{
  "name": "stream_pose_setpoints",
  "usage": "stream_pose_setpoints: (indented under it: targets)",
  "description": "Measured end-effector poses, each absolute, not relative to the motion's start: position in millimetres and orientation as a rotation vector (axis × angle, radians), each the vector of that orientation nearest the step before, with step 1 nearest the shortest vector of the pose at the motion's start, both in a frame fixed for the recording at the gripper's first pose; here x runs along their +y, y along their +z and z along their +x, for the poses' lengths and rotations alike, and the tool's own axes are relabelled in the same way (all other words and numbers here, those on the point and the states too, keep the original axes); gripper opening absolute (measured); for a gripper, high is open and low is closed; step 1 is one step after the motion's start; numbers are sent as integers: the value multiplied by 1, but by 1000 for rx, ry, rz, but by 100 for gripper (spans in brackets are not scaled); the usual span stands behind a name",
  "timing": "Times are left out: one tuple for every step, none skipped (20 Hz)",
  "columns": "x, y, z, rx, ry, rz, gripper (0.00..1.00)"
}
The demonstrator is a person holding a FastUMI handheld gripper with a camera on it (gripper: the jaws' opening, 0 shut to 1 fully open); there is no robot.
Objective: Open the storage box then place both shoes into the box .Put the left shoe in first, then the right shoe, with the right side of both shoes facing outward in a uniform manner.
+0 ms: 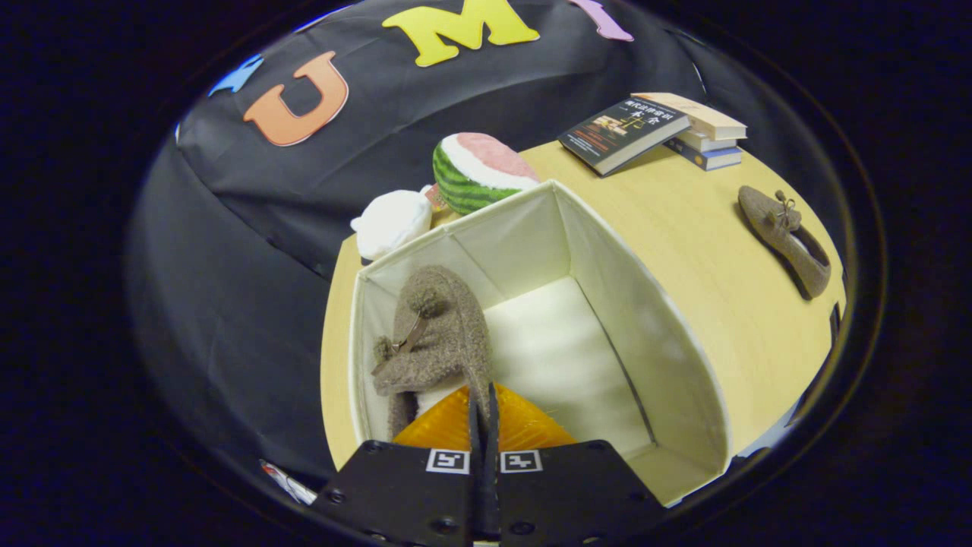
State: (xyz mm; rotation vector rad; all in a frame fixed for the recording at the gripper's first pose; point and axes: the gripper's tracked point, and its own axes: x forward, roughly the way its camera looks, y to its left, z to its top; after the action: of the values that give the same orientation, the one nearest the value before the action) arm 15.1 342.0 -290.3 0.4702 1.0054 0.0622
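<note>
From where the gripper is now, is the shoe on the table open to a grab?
Probably yes, once freed. The gripper is shut on the shoe inside the box. The other shoe lies alone on bare table, beyond the box wall, with the books well clear of it.

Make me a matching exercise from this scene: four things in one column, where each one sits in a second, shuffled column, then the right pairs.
Things:
1. held shoe
2. other shoe
3. books
4. watermelon toy

Places:
A. stacked at the table's far end
B. lying on the table beside the storage box
C. just behind the box's far wall
D. inside the box, pinched by the gripper

Pairs: 1-D, 2-B, 3-A, 4-C
</note>
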Motion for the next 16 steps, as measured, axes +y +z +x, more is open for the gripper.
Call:
stream_pose_setpoints:
  targets:
    - [341, -294, 14, 1015, 57, 454, 0]
    - [338, -296, 13, 1018, 55, 450, 0]
    - [338, -298, 13, 1024, 59, 454, 0]
    - [340, -302, 12, 1035, 63, 458, 0]
    - [341, -305, 12, 1044, 61, 459, 0]
    - [340, -306, 11, 1047, 54, 455, 0]
    - [339, -308, 11, 1047, 48, 443, 0]
    - [339, -309, 11, 1048, 46, 433, 0]
    - [342, -314, 11, 1052, 41, 427, 0]
    - [344, -310, 10, 1053, 58, 435, 2]
    - [348, -312, 11, 1057, 73, 433, 10]
    - [348, -311, 13, 1057, 83, 428, 19]
    - [350, -307, 13, 1048, 92, 423, 28]
    - [350, -307, 13, 1042, 95, 404, 32]
    - [350, -305, 14, 1033, 107, 397, 35]
    - [350, -303, 13, 1028, 117, 391, 41]
